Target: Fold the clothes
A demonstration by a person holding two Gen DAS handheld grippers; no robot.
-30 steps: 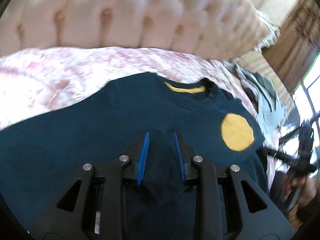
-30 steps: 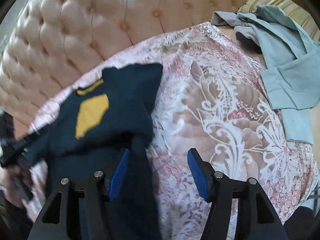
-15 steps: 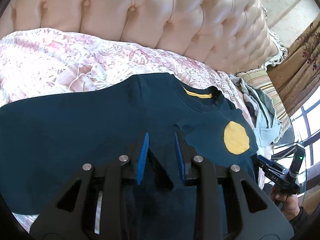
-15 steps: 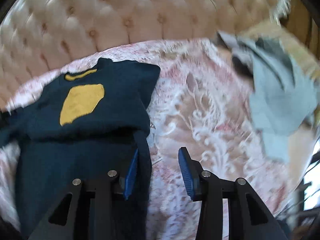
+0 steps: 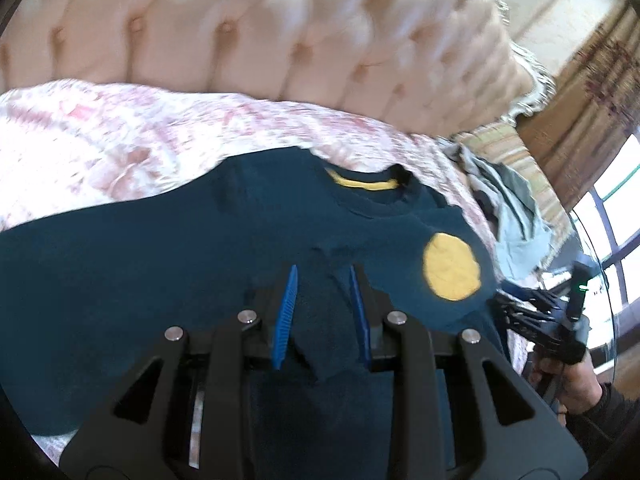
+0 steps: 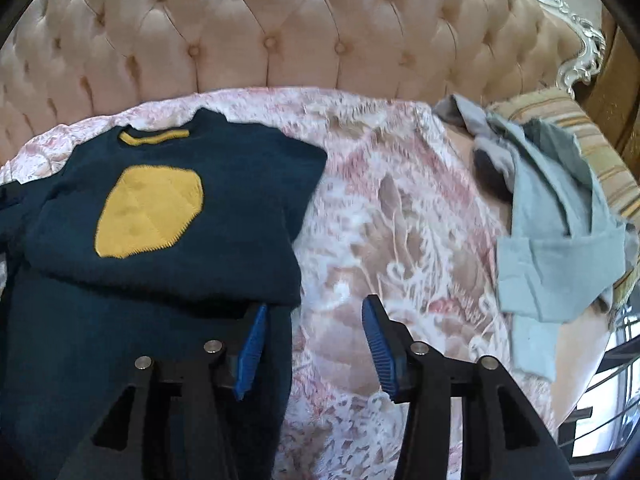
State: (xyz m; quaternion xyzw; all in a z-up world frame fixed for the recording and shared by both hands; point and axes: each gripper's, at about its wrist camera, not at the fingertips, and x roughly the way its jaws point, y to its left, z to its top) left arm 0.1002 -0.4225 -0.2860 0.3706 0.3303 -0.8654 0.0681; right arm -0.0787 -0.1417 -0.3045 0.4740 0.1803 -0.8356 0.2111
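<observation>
Left wrist view gives you no readable writing: the navy shirt (image 5: pixel 168 256) shows only a plain yellow patch (image 5: pixel 451 267) at 2 o'clock and a yellow band inside the collar (image 5: pixel 362 185) at 12 o'clock. Your left gripper (image 5: pixel 322 312) tilts down over the shirt, its blue pads pinching a raised fold of the navy cloth. Your other hand (image 5: pixel 576 384) shows at 4 o'clock, wrapped round its black handle.

From the right wrist view, the shirt lies on the floral bedspread (image 6: pixel 400 216) from 9 to 11 o'clock, its top part doubled over with the patch facing up. Your right gripper (image 6: pixel 312 344) points steeply down, jaws opening, with only bedspread between them; the left pad sits at the shirt's edge. A heap of grey clothes (image 6: pixel 560 240) lies at 3 o'clock, below the tufted headboard (image 6: pixel 280 32).
</observation>
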